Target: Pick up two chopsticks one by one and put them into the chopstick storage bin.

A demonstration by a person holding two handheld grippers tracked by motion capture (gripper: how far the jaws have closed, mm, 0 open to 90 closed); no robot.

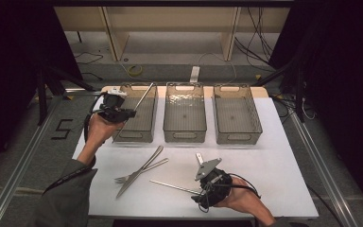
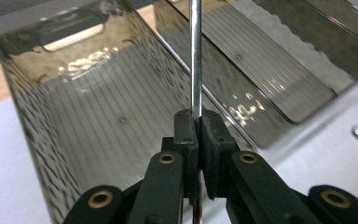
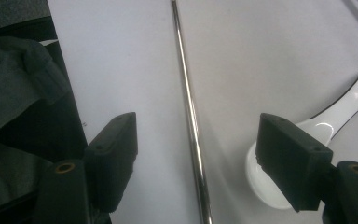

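Note:
My left gripper point(image 1: 130, 112) point(image 2: 199, 123) is shut on a thin metal chopstick point(image 1: 144, 96) point(image 2: 196, 56), which sticks out up and to the right over the left smoky bin point(image 1: 137, 135) point(image 2: 42, 126). Near the table's front edge, my right gripper point(image 1: 203, 193) point(image 3: 198, 135) stands open. A second metal chopstick point(image 1: 172, 186) point(image 3: 189, 102) lies flat on the white table between its jaws, and neither pad touches it. A white spoon point(image 1: 199, 158) point(image 3: 340, 112) lies just beside that gripper, its bowl partly hidden behind one jaw.
Three smoky plastic bins stand in a row at the back, with the middle bin point(image 1: 185, 135) point(image 2: 279, 88) and the right bin point(image 1: 238, 137) holding nothing. A fork point(image 1: 144, 170) and a knife point(image 1: 137, 177) lie crossed mid-table.

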